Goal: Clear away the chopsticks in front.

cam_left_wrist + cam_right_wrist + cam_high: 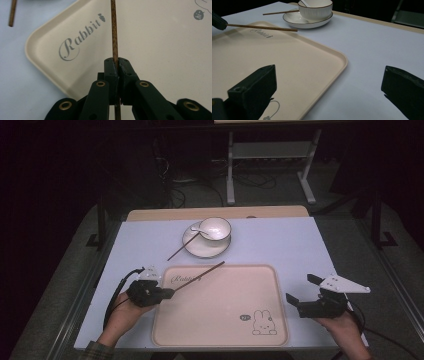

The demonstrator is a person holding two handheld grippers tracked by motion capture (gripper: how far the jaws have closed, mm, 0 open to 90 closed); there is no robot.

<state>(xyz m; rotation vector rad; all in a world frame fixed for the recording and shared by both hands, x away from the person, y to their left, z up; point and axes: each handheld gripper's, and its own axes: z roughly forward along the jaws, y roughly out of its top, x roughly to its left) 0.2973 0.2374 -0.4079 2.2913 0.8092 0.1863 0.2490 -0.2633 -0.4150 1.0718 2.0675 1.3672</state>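
Pale blue tabletop [280,245] carries a beige tray [220,320]; left hand-held gripper [169,292] clamps 1 wooden chopstick [200,276] over the tray's far-left corner, right hand-held gripper [300,290] gapes apart.

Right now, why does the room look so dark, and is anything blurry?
High view: light falls on the table, surroundings near black. Left gripper view: chopstick and tray lettering sharp. Right gripper view: the near jaws look soft and dark, the bowl clearer.
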